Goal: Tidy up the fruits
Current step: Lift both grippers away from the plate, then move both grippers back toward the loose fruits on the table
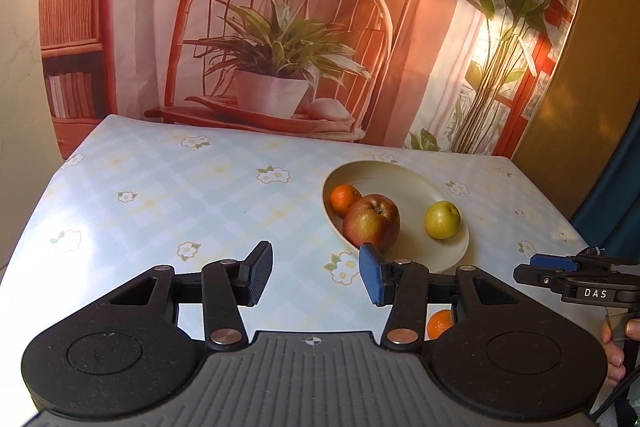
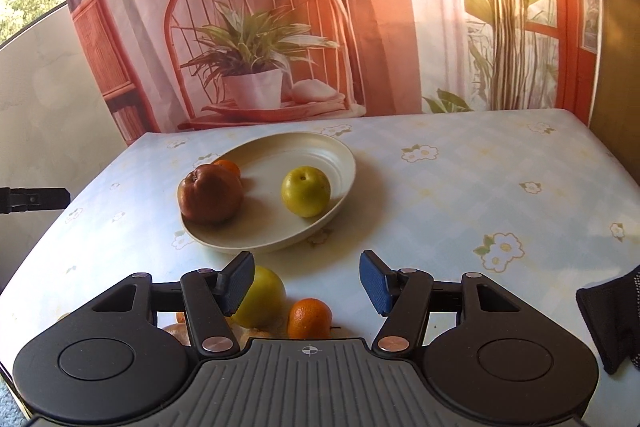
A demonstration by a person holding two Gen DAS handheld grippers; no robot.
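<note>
We hold the right gripper [image 2: 307, 281] part open and empty above the loose orange [image 2: 309, 318], near the plate [image 2: 256, 245]; it seems firm, round, rollable, so we would pinch its 2 sides.

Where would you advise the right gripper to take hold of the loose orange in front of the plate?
Probably across its widest middle, from above. The orange is round and sits on the table, touching a yellow fruit on its left, so the right gripper's pads should go front and back, not into that contact.
</note>
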